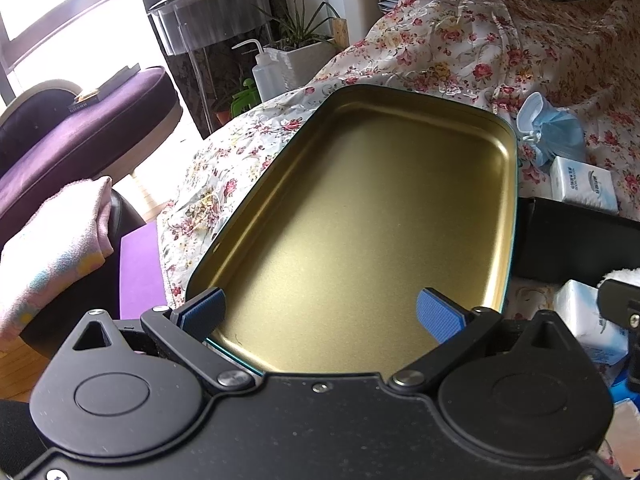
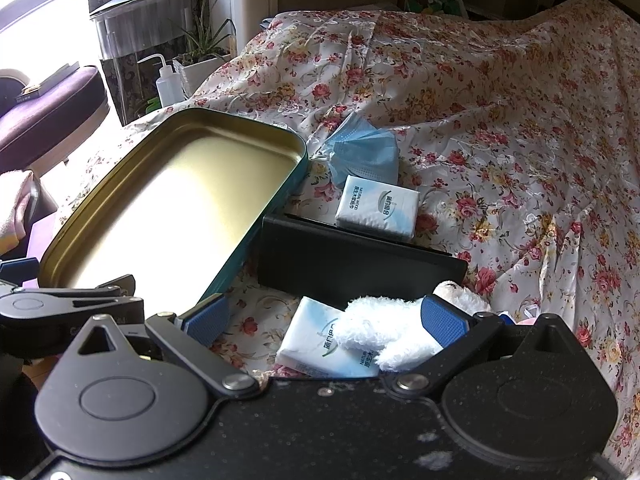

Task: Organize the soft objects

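The bed [image 2: 500, 128] under its floral cover [image 1: 460, 40] carries everything I am working with. Largest on it is the tin [image 1: 372, 208], gold inside and teal outside, lying open with nothing in it. My left hand-held gripper [image 1: 320, 314] hangs over the tin's near end, released, its blue pads [image 1: 438, 314] spread wide above the bare gold floor and touching nothing I can see.

Right of the tin sits a black box [image 2: 352, 264], its long side toward me. Behind the box, a blue mask [image 2: 364, 152] lies crumpled on the cover, and just in front of the mask a tissue pack [image 2: 378, 206] rests against the box's far edge.

My right hand-held gripper [image 2: 326, 320] is also released, jaws apart, low over the cover just in front of the box. Between its pads lie a second pack [image 2: 316, 340] and a white fluffy cloth [image 2: 384, 330]; the cloth overlaps the pack's right end and reaches the right pad [image 2: 442, 320], though I cannot tell whether it actually touches it. A plush bit [image 2: 464, 294] shows just beyond that pad, perhaps part of a toy.

In the right wrist view my left hand-held gripper shows at the tin's near left corner.
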`<control>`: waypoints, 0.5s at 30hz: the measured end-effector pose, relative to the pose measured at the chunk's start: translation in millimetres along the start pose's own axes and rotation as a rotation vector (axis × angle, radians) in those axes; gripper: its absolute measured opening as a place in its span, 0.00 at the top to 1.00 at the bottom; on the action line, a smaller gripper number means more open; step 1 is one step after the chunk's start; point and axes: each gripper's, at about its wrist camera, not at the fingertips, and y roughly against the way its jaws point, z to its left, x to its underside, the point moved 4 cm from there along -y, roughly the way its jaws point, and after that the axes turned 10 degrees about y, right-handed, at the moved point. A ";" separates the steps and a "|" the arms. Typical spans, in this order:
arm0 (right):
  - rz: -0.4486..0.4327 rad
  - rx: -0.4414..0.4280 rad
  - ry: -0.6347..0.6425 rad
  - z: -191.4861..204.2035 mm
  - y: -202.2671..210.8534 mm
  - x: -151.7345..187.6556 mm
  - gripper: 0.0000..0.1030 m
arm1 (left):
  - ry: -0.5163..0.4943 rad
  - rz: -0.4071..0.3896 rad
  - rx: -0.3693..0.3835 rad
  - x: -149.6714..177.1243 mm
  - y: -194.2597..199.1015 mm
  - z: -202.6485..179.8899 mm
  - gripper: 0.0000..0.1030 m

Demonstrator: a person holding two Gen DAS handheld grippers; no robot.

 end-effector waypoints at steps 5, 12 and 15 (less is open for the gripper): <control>-0.003 -0.004 -0.001 0.2 1.5 -0.5 0.01 | -0.002 -0.004 0.001 -0.2 0.6 -0.6 0.04; -0.020 -0.015 0.005 2.7 8.8 -1.9 0.01 | -0.015 -0.024 -0.019 0.4 1.3 -2.5 0.04; -0.042 -0.019 0.006 2.5 16.0 -4.2 0.01 | -0.016 -0.030 -0.018 -0.1 1.3 -2.9 0.04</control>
